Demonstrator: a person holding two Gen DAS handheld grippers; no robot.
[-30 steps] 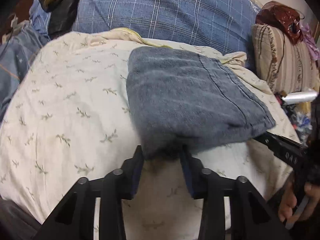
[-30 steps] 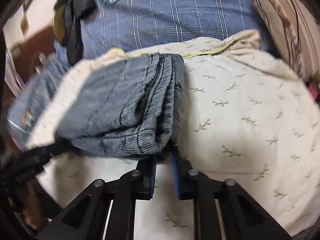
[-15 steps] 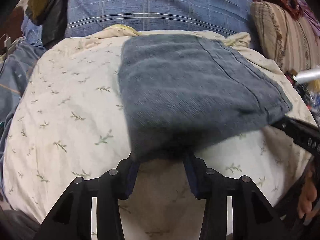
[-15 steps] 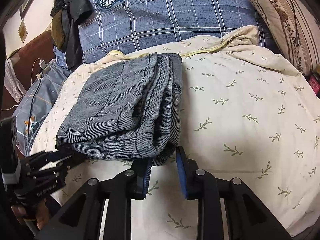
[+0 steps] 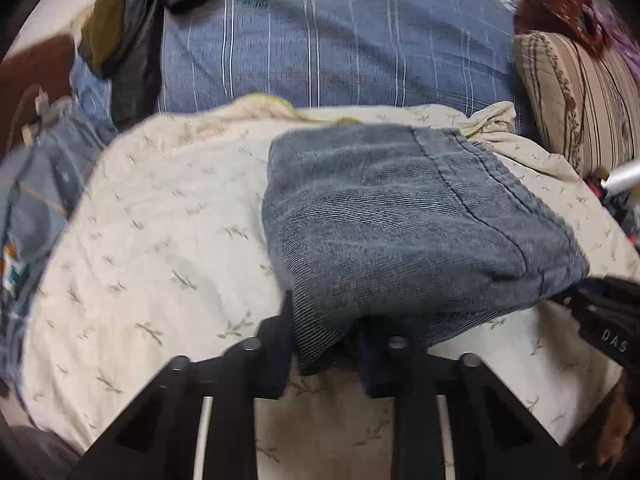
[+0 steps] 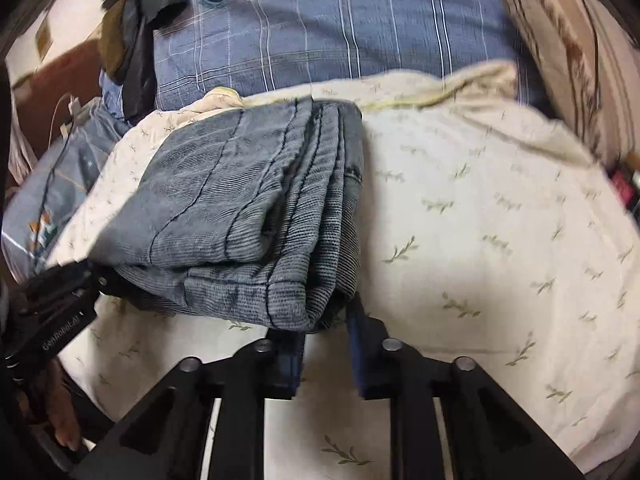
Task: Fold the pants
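Both grippers' jaws grip the folded pants; only right view shows stacked layers.

"DAS" in white on the black right tongs, seen right of the left tongs. "GenRobot.AI" on the left tongs. Pillow emblem unreadable.

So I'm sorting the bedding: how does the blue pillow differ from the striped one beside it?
The blue pillow has a checked pattern of thin pale lines and a round badge; the striped pillow is beige with brown stripes and no badge in view. The blue pillow lies behind the folded pants, while the striped pillow sits off to the right. Both lie at the far end of the bed.
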